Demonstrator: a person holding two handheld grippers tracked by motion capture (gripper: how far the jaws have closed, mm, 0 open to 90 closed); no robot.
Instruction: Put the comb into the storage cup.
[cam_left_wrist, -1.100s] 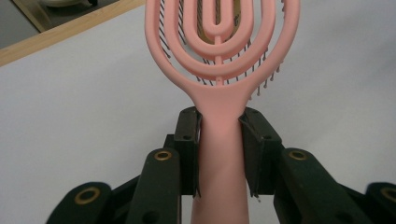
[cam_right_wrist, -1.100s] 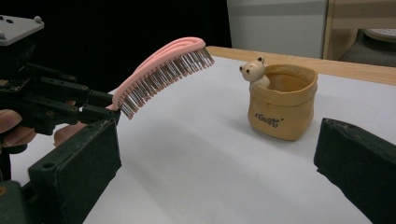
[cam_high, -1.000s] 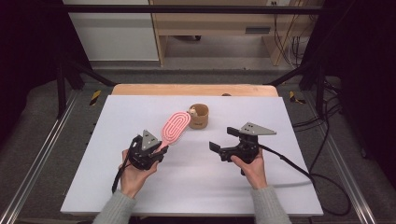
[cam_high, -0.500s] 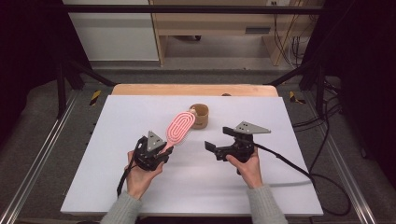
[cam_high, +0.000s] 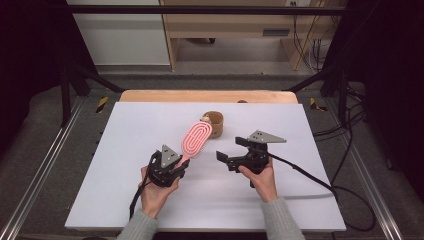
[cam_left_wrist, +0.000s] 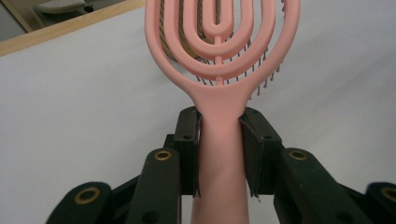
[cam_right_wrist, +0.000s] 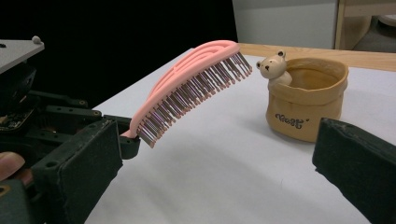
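Your left gripper (cam_high: 172, 167) clamps the pink brush (cam_high: 196, 140) by its handle, lifted; the pot (cam_high: 216, 124) near the table's (cam_high: 125, 200) far edge awaits it. Right gripper (cam_high: 231, 157) jaws gape empty.

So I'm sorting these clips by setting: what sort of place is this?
Probably a lab recording station, not a home: a plain white table inside a metal rail frame, loose black cables on the grey floor, and bare wooden bench furniture behind.

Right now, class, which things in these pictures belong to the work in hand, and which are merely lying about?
In use:
- pink hairbrush, handle clamped in the left claw
- tan bear pot, just beyond the brush head
- right claw, open, empty

Lying about:
- wooden board at the table's far edge
- black-and-yellow items on the floor
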